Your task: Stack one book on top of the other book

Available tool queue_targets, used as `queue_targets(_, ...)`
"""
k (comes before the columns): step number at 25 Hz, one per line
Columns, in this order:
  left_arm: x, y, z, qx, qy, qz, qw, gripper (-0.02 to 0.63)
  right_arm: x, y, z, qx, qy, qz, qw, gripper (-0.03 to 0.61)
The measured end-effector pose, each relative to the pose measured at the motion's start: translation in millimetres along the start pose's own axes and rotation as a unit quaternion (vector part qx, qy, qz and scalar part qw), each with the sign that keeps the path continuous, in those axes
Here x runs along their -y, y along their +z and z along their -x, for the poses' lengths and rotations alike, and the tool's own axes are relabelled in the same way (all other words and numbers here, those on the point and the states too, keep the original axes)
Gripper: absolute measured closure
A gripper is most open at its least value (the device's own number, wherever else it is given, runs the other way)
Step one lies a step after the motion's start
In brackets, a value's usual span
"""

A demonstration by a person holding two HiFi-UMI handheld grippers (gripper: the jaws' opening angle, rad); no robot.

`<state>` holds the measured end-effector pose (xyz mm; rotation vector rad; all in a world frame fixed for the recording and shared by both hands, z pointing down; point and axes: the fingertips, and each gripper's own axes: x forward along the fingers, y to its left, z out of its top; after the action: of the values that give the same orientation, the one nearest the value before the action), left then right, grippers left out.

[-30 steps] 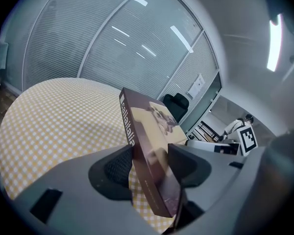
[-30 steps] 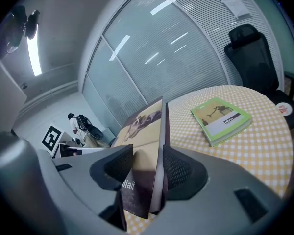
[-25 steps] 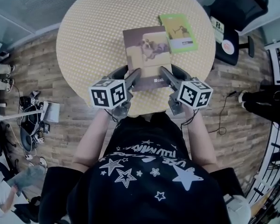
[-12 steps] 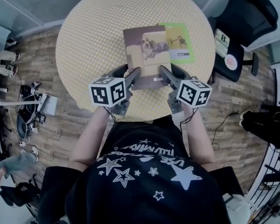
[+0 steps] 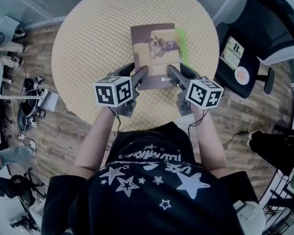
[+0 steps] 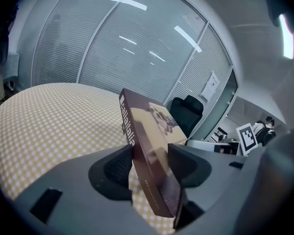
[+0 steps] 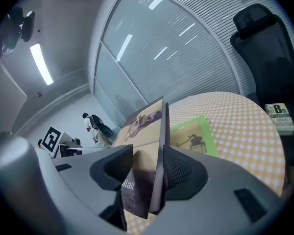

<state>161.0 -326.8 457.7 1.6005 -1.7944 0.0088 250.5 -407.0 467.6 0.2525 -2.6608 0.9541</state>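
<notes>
A brown book (image 5: 154,50) with a dog on its cover hangs just above the round yellow-checked table (image 5: 93,33). My left gripper (image 5: 140,78) is shut on its near left corner and my right gripper (image 5: 172,77) is shut on its near right corner. In the left gripper view the brown book's spine (image 6: 137,146) runs between the jaws of the left gripper (image 6: 149,156). The right gripper view has the brown book's edge (image 7: 159,146) pinched in the right gripper (image 7: 148,166). A green book (image 5: 182,44) lies flat on the table, mostly hidden under the brown book; the green book (image 7: 192,136) shows more fully past the right jaws.
A black office chair (image 5: 257,18) stands right of the table, with a small book (image 5: 230,48) and a round thing on its seat. Cables and gear (image 5: 32,106) lie on the wooden floor at the left. The person's torso fills the near side.
Both grippers have carried the brown book to the right, over the green book. The green book was wholly in view beside it a second ago; only a strip shows past its right edge.
</notes>
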Motion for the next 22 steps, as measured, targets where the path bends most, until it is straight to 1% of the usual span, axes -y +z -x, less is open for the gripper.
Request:
queue_targets(3,11,0,-23,-0.002,0.002,-0.001,1.0000,0.383,25,6,7,-0.006,-0.003,-0.005,1.000,0.382)
queue_targets(9,18,-4,-65,-0.013,0.013,0.015,0.9997,0.383,66,13,7,-0.013,-0.013,-0.013,1.000,0.382)
queue_targets(15,10,-1,-86,-0.028,0.022,0.004,0.9993,0.383,83,15,-5,-0.024,-0.017,-0.017,0.999,0.382)
queue_targets(18,3,-7,-97,-0.047,0.019,0.008,0.9987,0.383,88,11,-14,-0.034,-0.022,-0.018,0.999,0.382)
queue_targets(22,-4,-8,-112,-0.057,0.017,0.015,0.9981,0.383,100,11,-21,-0.041,-0.032,-0.023,0.998,0.380)
